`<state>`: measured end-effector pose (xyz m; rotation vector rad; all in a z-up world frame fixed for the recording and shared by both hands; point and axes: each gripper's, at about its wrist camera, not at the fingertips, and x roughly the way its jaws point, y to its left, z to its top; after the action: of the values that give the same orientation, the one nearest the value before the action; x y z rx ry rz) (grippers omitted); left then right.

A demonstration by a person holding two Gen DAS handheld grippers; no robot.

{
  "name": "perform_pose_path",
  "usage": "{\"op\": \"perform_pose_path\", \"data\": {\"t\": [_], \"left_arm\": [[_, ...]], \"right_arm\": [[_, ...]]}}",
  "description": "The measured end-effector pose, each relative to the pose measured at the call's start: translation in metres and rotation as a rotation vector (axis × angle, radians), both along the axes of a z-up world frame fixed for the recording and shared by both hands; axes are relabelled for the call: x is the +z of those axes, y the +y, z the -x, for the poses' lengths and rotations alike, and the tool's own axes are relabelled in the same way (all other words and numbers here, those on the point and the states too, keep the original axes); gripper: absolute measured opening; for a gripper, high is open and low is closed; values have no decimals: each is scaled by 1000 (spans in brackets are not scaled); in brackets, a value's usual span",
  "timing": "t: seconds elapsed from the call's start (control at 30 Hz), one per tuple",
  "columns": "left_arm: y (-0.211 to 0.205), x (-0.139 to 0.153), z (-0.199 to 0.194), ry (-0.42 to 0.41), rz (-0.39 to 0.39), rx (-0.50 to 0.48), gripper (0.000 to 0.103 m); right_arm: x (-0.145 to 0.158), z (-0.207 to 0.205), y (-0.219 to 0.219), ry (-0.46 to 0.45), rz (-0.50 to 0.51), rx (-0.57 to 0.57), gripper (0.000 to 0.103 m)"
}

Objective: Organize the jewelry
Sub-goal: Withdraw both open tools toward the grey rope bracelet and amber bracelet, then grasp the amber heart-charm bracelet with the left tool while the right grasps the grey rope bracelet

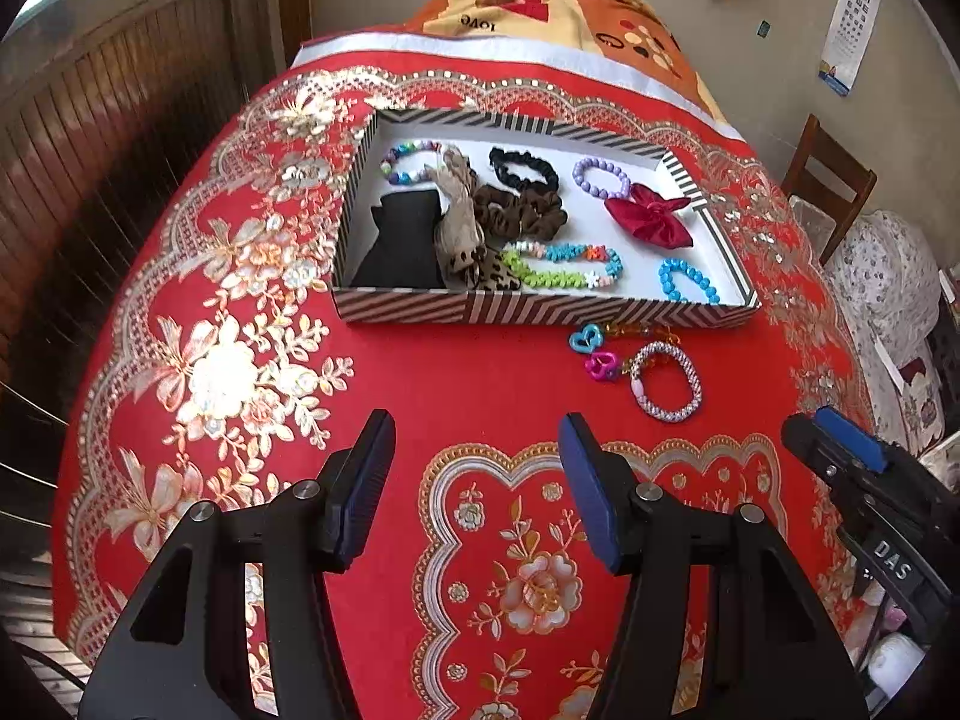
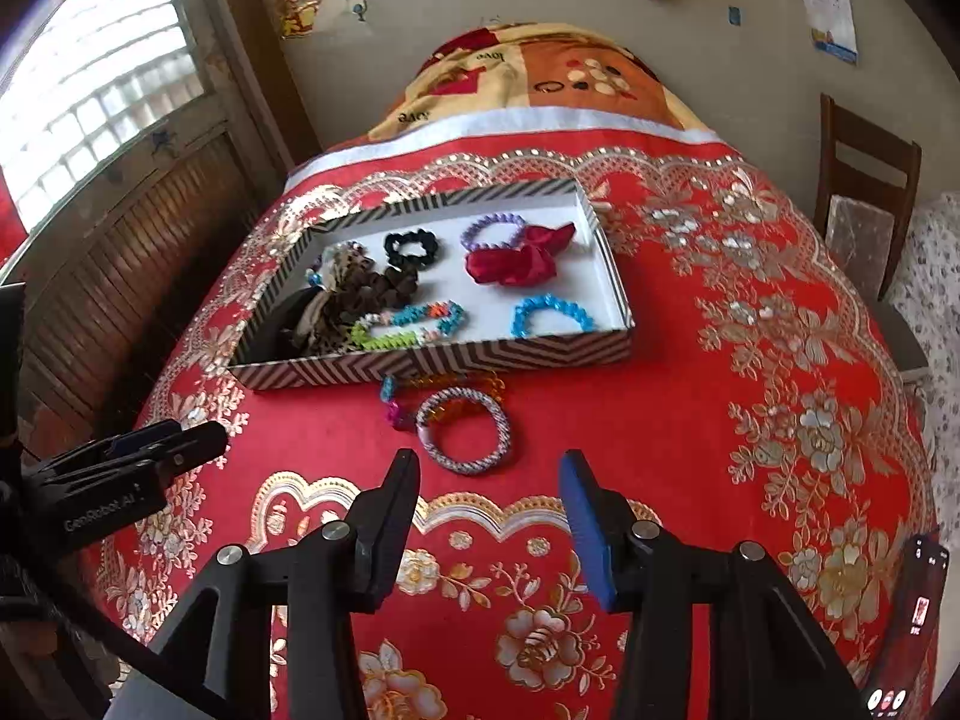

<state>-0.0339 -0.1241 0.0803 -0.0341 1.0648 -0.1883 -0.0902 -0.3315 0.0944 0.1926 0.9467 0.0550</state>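
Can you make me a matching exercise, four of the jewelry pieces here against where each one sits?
Things:
1. blue bead bracelet
2. red bow scrunchie
3. pink-and-white beaded bangle
4. black pouch

Places:
A. on the red cloth, outside the box
B. box, near left corner
C. box, near right corner
D. box, beside the purple bead bracelet

Pairs: 1-C, 2-D, 3-A, 4-B

Striped box point(image 1: 498, 306) of jewelry on red cloth point(image 1: 456, 384)
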Motion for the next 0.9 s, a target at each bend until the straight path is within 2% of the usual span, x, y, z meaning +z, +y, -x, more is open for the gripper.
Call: {"op": "perform_pose_path", "data": {"t": [0.23, 0.43, 0.47, 0.53, 0.63, 0.9], "left_arm": [[-1, -13, -8, 52, 25, 22, 56], [-6, -21, -20, 91, 39, 39, 57], [-7, -22, -22, 96, 41, 39, 56], [-10, -24, -27, 105, 45, 39, 56], [-18, -27, -36, 119, 62, 41, 56], [-50, -44, -61, 152, 74, 32, 56]], "right_arm": [[-37, -20, -8, 76, -25, 15, 46], [-61, -51, 0, 79, -11, 74, 46], [-63, -54, 2, 75, -4, 80, 44], [-72, -64, 3, 78, 16, 94, 24], [-77, -66, 1, 70, 32, 113, 8], [-72, -42, -41, 93, 2, 67, 7]]}}
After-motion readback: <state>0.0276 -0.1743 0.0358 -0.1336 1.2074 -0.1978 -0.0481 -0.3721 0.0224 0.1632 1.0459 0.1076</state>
